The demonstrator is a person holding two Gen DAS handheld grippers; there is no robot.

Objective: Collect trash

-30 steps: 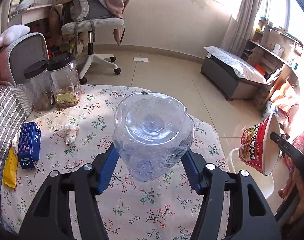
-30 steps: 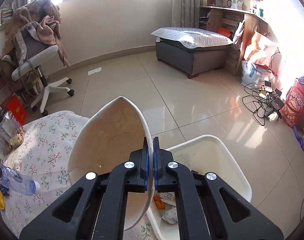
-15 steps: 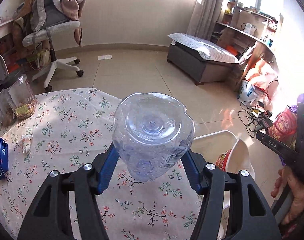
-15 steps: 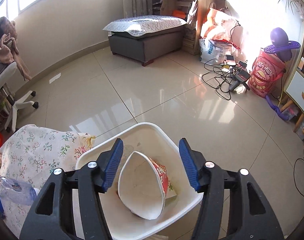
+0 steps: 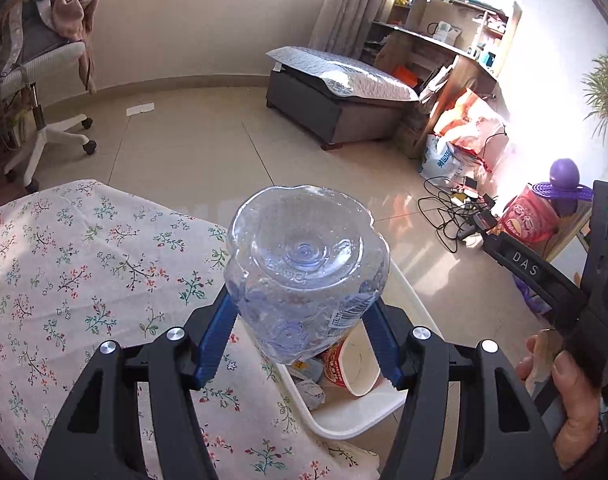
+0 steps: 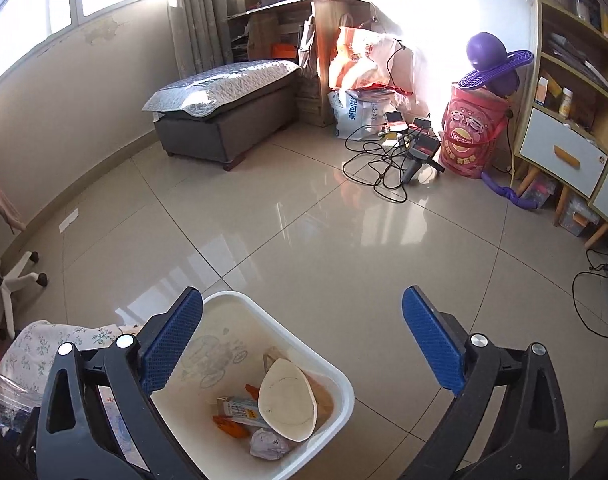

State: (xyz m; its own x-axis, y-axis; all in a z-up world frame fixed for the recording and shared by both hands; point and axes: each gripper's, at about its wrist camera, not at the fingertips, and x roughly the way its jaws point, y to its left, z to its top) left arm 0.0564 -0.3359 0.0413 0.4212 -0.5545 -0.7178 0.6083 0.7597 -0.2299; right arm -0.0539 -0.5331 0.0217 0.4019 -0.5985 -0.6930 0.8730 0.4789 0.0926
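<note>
My left gripper (image 5: 300,332) is shut on a clear, crumpled plastic bottle (image 5: 304,264), whose bottom faces the camera. It hangs over the edge of the flowered table (image 5: 84,260), just above the white bin (image 5: 355,428). My right gripper (image 6: 302,312) hangs over the same bin (image 6: 327,364); its jaws are opening wide with nothing between them. An empty paper noodle cup (image 6: 288,400) lies on its side in the bin among wrappers and crumpled paper; the left wrist view shows the cup (image 5: 355,368) too. A hand (image 5: 571,412) holds the right gripper's body at the right edge.
The bin stands on the tiled floor against the table's edge. A grey ottoman (image 5: 335,104) sits by the far wall and an office chair (image 5: 36,72) at the left. Cables (image 6: 383,160), a red bucket (image 6: 471,136) and a shelf cabinet (image 6: 563,148) crowd the right side.
My right gripper opened and let the noodle cup fall into the bin. My left gripper swung right across the table with the bottle, to above the bin.
</note>
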